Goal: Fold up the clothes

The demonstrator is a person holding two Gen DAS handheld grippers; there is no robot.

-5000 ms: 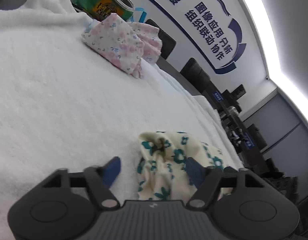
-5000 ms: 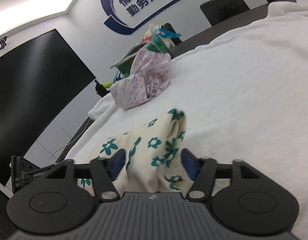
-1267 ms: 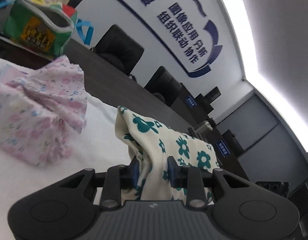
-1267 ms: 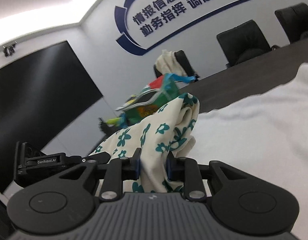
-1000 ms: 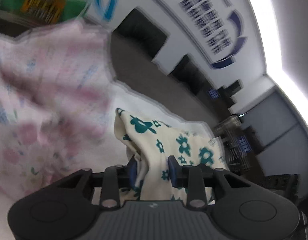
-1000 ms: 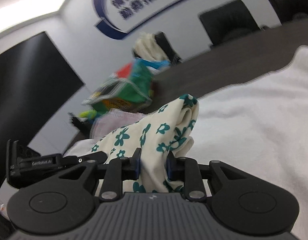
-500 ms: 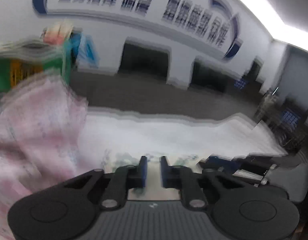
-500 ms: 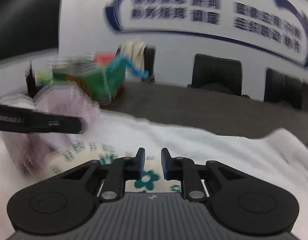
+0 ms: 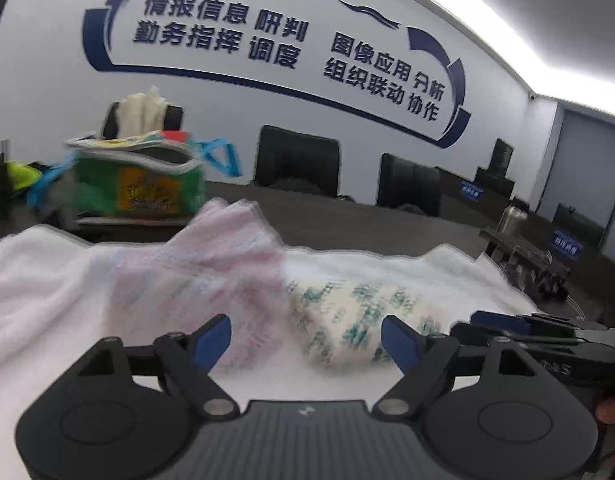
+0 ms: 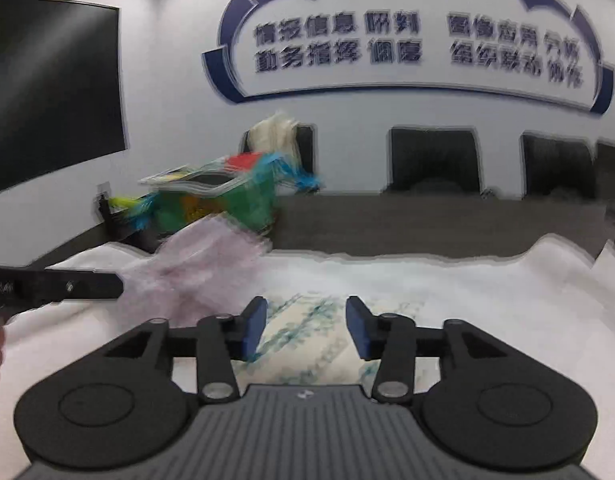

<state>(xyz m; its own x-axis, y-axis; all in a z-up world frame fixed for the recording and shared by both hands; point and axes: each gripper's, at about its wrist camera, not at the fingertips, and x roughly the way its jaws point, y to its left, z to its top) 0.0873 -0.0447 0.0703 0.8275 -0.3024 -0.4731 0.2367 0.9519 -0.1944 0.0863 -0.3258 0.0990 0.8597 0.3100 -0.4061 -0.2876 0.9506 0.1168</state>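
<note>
The cream garment with teal flowers (image 9: pixel 359 316) lies folded on the white towel-covered table (image 9: pixel 43 280), right beside the pink floral garment (image 9: pixel 211 272). My left gripper (image 9: pixel 305 338) is open and empty, just short of both garments. My right gripper (image 10: pixel 305 322) is open and empty, with the teal-flower garment (image 10: pixel 303 332) lying between and just beyond its fingers. The pink garment also shows in the right wrist view (image 10: pixel 195 268). Both views are blurred by motion.
A green bag (image 9: pixel 139 184) with blue handles stands behind the pink garment, seen also in the right wrist view (image 10: pixel 223 200). Dark tabletop (image 10: pixel 427 224) and black chairs (image 10: pixel 433 160) lie beyond the towel. The right gripper's body (image 9: pixel 547 344) shows at the left wrist view's right.
Both grippers were shut on the teal-flower garment, holding it up. They carried it beside the pink garment, set it on the towel, and have opened and let go.
</note>
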